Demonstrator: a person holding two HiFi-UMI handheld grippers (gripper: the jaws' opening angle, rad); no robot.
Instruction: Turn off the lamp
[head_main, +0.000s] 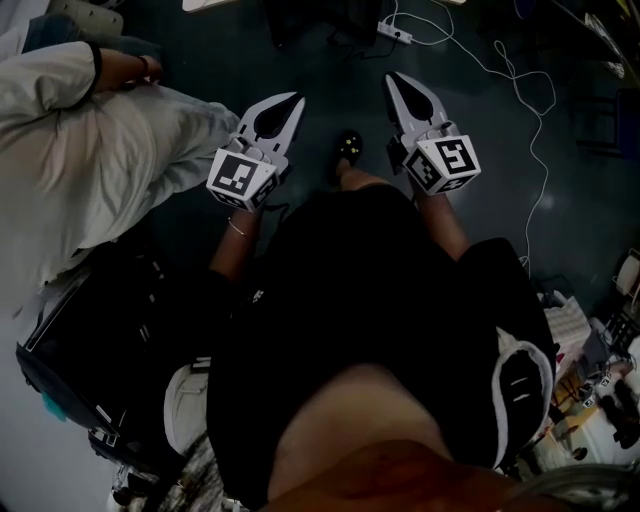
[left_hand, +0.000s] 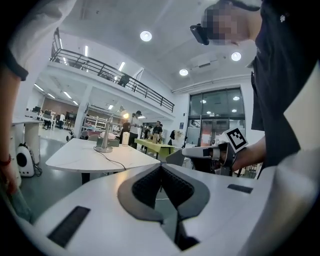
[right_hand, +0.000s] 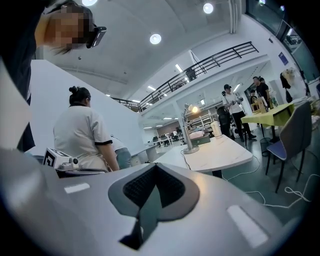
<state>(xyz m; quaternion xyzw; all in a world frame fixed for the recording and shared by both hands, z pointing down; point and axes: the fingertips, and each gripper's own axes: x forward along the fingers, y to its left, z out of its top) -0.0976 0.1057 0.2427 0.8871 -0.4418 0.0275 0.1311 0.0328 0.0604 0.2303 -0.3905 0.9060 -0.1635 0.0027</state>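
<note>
Lamp: the lamp (left_hand: 104, 148) is lit. It has a slim metal post on a round base and a glowing head at the top, and it stands well ahead of both grippers.
Table: the lamp stands on a white table (left_hand: 75, 159). A dark cord (left_hand: 114, 158) runs from the base across the top, and a white upright container (left_hand: 125, 138) stands just beyond.
Left gripper view only: a yellow-green table (left_hand: 155, 146) with people standing at it behind the lamp.
Right gripper view only: the lamp from its other side, a grey chair (right_hand: 294, 131) beside the table, and a white cable (right_hand: 260, 196) on the floor.
Head view only: dark floor, a power strip (head_main: 398, 33) and the wearer's black clothing. Neither the lamp nor its table shows here.
Left gripper (head_main: 293, 102): clenched, with the jaw tips meeting and nothing between them. It is held out roughly level, over the floor.
Right gripper (head_main: 397, 83): closed tight and empty, beside the left one and apart from it.
Cross-sight: each gripper view catches the other gripper at its edge.
Bystander: a person in a white shirt (right_hand: 82, 135) stands on the left side, back turned, nearer than the table.
</note>
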